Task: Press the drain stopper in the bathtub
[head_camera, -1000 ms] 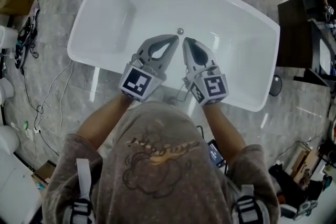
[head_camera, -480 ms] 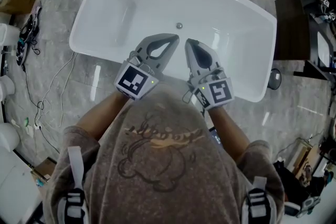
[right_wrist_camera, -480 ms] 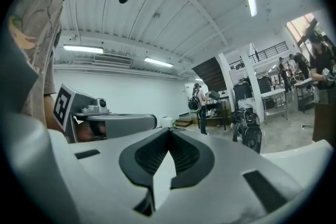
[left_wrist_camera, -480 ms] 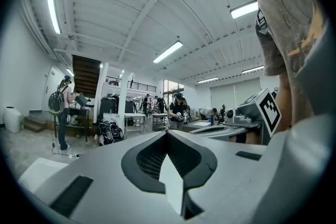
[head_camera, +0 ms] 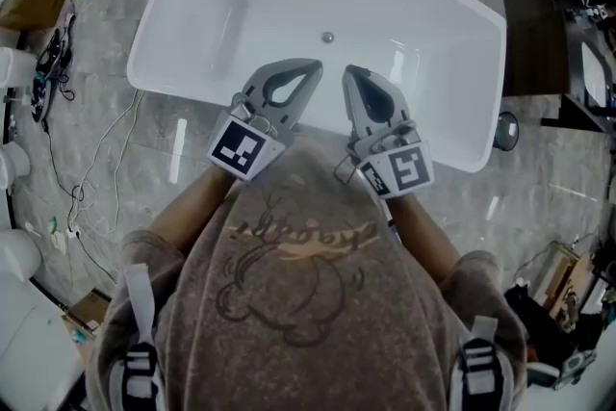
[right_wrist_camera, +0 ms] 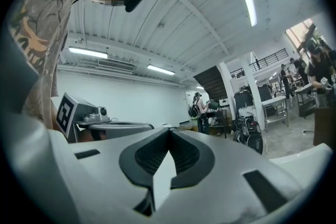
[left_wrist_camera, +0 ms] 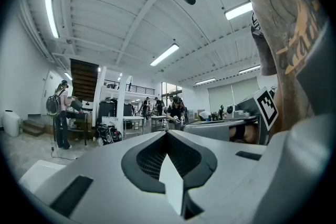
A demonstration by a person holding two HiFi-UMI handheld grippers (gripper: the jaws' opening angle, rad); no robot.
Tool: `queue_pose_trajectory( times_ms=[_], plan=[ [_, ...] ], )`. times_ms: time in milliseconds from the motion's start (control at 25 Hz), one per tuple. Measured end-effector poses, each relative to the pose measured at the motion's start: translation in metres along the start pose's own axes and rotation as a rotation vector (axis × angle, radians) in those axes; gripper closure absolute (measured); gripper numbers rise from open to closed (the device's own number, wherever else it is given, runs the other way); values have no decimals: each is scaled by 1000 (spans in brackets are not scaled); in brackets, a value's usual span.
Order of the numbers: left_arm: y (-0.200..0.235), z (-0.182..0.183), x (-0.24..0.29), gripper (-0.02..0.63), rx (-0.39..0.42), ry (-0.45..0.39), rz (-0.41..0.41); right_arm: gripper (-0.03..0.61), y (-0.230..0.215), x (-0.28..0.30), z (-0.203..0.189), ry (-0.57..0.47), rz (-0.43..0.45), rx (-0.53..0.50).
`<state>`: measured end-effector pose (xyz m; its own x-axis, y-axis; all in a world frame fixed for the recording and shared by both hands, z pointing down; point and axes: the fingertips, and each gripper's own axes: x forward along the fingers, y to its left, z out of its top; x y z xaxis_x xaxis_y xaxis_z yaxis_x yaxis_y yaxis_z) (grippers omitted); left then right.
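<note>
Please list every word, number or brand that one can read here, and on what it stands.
No text is readable.
Shirt print: cursive lettering above a drawing, too blurred to read.
Marker cubes: black and white square patterns, no words.
Bathtub: no label visible.

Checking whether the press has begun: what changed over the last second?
The left tongs and right tongs drew back a little from the stopper: in the head view the tub and stopper slid up, widening the gap. Nothing gripped or released. Both tongs stay shut, empty, side by side over the tub's near side, stopper untouched.
</note>
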<state>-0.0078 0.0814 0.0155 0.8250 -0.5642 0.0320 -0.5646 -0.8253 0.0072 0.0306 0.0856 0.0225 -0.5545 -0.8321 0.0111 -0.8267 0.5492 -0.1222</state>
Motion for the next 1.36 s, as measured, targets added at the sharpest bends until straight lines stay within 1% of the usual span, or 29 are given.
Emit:
queue_pose_trajectory(
  times_ms=[240,520,840,1120,1360],
  plan=[
    [-7,-2,1,612,0,-3,4,579,2,-4,2,-15,26,-4],
    [-11,-4,-5,612,-8,-9,23,580,15,-9,-2,-19,61,6],
    [-8,-2,-7,612,-19,-21,43,580,16,-10,-3,-15,66,-2],
    [-4,-3,-5,612,-19,-13,54,580,15,-8,-5,-3,72,-5],
    [-9,-2,-13,612,-17,-21,73,580,25,-15,-3,-26,93,-12]
  ],
)
